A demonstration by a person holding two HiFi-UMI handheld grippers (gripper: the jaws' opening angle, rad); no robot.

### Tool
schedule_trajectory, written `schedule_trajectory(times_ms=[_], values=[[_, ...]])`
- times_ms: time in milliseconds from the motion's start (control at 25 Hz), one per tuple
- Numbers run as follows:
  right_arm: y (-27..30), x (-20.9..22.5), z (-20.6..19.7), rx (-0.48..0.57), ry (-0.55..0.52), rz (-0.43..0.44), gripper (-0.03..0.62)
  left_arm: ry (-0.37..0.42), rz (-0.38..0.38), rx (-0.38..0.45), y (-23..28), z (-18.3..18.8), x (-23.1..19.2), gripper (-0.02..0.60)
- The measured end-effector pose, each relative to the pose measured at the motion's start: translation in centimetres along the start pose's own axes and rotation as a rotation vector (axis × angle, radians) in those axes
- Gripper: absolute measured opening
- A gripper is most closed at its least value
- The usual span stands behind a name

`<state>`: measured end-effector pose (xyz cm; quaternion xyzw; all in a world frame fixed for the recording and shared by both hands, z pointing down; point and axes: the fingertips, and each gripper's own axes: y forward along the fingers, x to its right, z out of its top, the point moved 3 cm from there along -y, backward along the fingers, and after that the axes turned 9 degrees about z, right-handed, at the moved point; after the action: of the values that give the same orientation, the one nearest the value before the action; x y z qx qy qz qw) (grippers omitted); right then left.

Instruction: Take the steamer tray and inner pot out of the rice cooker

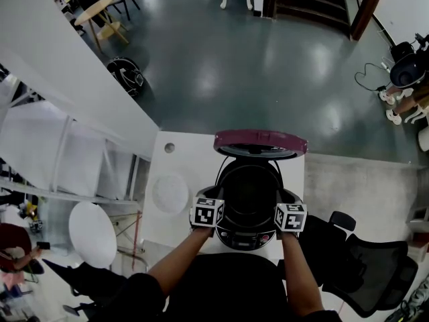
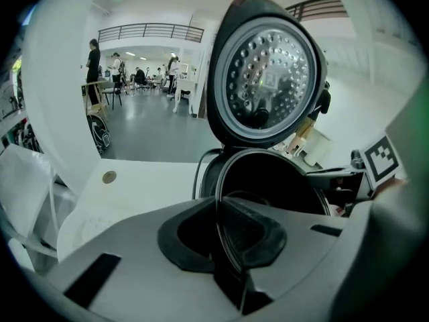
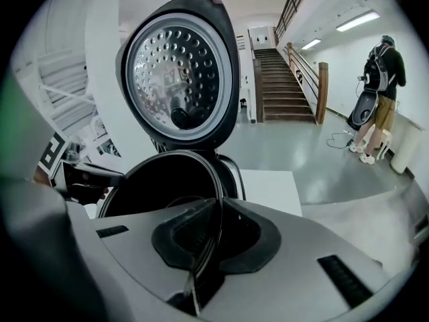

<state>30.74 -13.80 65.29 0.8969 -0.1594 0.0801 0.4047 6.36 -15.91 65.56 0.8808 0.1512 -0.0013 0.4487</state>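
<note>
Far left on the white tabletop [image 1: 181, 154] there's a pale round disc [image 1: 170, 192], can't tell what it is. My left gripper [image 2: 221, 241] has its fingers [image 2: 259, 237] pinching the thin rim of the dark round inner pot [image 1: 249, 186], which sits in the black rice cooker [image 1: 247, 239]. Maroon-topped lid [image 1: 260, 141] stands open behind it. My right gripper [image 3: 213, 241] is clamped on the opposite rim. Black mesh office chair [image 1: 375, 274] off right.
</note>
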Motion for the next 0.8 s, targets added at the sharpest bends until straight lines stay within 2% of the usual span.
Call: schedule_trajectory(times_ms=[240, 400, 800], values=[[-0.9, -0.2, 0.5, 0.033, 0.032, 0.017, 0.023, -0.062, -0.006, 0.043, -1.0, 0.6, 0.0, 0.026], [-2.0, -0.5, 1.3, 0.073, 0.066, 0.042, 0.023, -0.143, -0.039, 0.088, -2.4, 1.3, -0.1, 0.023], [-5.0, -2.5, 4.2, 0.159, 0.035, 0.111, 0.02, -0.187, -0.032, 0.151, -5.7, 2.3, -0.3, 0.023]])
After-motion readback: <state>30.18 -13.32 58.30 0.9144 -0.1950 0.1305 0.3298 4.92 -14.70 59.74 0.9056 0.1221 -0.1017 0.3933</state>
